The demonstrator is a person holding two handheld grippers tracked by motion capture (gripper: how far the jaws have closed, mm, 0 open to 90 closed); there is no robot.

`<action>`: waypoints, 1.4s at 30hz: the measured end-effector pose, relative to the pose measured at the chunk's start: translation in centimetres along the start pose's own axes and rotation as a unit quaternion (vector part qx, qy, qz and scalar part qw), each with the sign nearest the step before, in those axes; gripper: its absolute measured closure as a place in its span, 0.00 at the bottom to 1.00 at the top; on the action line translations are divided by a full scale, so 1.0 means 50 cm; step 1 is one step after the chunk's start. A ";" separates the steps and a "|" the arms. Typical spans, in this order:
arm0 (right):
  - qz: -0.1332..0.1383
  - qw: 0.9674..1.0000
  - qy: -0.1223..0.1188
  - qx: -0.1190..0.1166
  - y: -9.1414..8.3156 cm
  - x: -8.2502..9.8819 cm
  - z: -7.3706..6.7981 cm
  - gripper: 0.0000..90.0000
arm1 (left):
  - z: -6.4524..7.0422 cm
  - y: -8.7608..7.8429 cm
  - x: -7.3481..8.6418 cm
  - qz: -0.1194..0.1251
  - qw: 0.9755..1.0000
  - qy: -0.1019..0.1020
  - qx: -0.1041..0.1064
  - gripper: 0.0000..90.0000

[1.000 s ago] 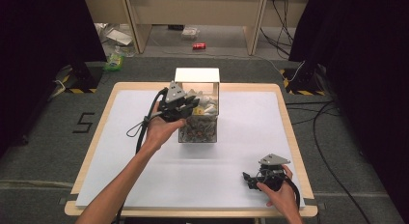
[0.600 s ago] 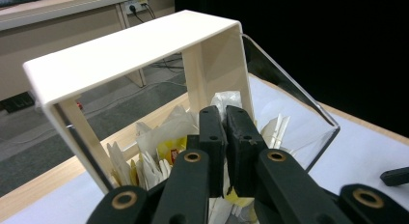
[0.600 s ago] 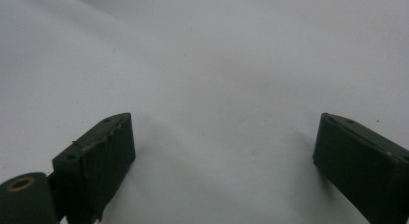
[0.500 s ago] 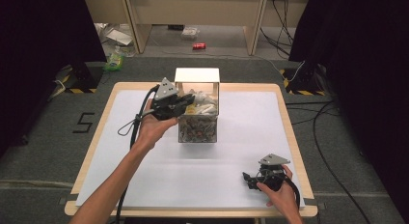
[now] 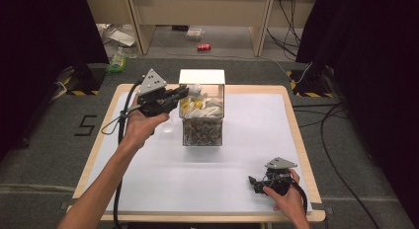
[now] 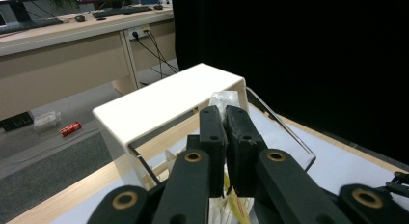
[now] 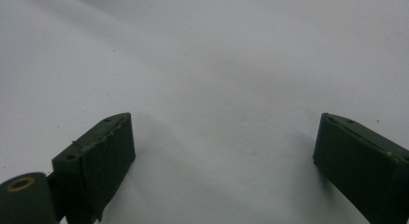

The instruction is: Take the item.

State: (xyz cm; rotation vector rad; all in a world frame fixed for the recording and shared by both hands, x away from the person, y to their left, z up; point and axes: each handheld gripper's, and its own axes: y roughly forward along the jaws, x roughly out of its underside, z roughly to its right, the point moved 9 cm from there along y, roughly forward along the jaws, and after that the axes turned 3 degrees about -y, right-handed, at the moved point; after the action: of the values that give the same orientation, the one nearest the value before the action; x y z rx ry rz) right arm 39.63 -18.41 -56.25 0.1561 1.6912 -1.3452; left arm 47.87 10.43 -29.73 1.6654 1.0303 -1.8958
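Note:
A clear box (image 5: 202, 128) with a white lid panel (image 5: 201, 77) at its back stands mid-table, holding several white and yellow packets. My left gripper (image 5: 184, 92) hovers at the box's upper left corner, above its rim. In the left gripper view its jaws (image 6: 225, 110) are shut on a small clear-wrapped packet (image 6: 223, 97), which pokes out past the tips in front of the white lid (image 6: 164, 103). My right gripper (image 5: 254, 184) rests low at the table's front right. Its jaws (image 7: 224, 151) stand wide open over the bare white surface with nothing between them.
The white table top (image 5: 148, 160) has a wooden rim. On the floor beyond lie a red can (image 5: 203, 47), a green bottle (image 5: 117, 61) and cables (image 5: 341, 110). A "5" mark (image 5: 87, 124) is on the floor at the left. Black curtains flank both sides.
My left gripper has risen and drawn back to the left from over the box, keeping its jaws shut. The right gripper has stayed where it was.

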 end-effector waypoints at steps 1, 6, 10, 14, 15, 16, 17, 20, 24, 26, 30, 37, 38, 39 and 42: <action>0.000 1.000 0.000 0.000 0.000 0.000 0.000 0.09 | -0.002 -0.005 -0.003 0.001 1.000 0.000 0.000 0.95; 0.000 1.000 -0.001 0.000 0.000 0.000 0.000 0.09 | -0.019 -0.032 -0.012 0.008 1.000 -0.003 -0.005 0.95; 0.000 1.000 0.000 0.000 0.000 0.000 0.000 0.09 | -0.043 -0.058 -0.018 0.019 1.000 -0.008 -0.012 0.95; 0.000 1.000 0.000 0.000 0.000 0.000 0.000 0.09 | -0.067 -0.080 -0.015 0.021 0.999 -0.013 -0.024 0.95; 0.000 1.000 0.000 0.000 0.000 0.000 0.000 0.09 | -0.073 -0.086 -0.012 0.022 0.999 -0.017 -0.026 0.95; 0.000 1.000 0.000 0.000 0.000 0.000 0.000 0.09 | -0.082 -0.092 -0.008 0.023 0.999 -0.020 -0.029 0.95; 0.000 1.000 0.000 0.000 0.000 0.000 0.000 0.09 | -0.094 -0.098 0.001 0.020 0.999 -0.026 -0.036 0.95; 0.000 1.000 0.000 0.000 0.000 0.000 0.000 0.09 | -0.115 -0.105 0.021 0.017 0.998 -0.032 -0.047 0.95; 0.000 1.000 -0.001 0.000 0.000 0.000 0.000 0.09 | -0.134 -0.104 0.043 0.013 0.998 -0.038 -0.057 0.95; 0.000 1.000 -0.001 0.000 0.000 0.000 0.000 0.09 | -0.146 -0.101 0.060 0.007 0.997 -0.043 -0.063 0.95; 0.000 1.000 -0.001 0.000 0.000 0.000 0.000 0.09 | -0.166 -0.093 0.089 -0.003 0.996 -0.047 -0.075 0.95; 0.000 1.000 -0.001 0.000 0.000 0.000 0.000 0.09 | -0.198 -0.069 0.131 -0.018 0.994 -0.060 -0.094 0.95; 0.000 1.000 -0.001 0.000 0.000 0.000 0.000 0.09 | -0.202 -0.064 0.137 -0.022 0.993 -0.061 -0.097 0.95; 0.000 1.000 -0.001 0.000 0.000 0.000 0.000 0.09 | -0.204 -0.062 0.139 -0.023 0.993 -0.061 -0.099 0.95; 0.000 1.000 -0.001 0.000 0.000 0.000 0.000 0.09 | -0.215 -0.051 0.150 -0.028 0.992 -0.061 -0.106 0.95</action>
State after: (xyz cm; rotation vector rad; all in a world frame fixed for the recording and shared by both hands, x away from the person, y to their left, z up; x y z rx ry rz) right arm 39.63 -18.40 -56.25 0.1552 1.6900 -1.3453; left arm 51.61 21.34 -36.45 1.3976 1.1943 -1.8263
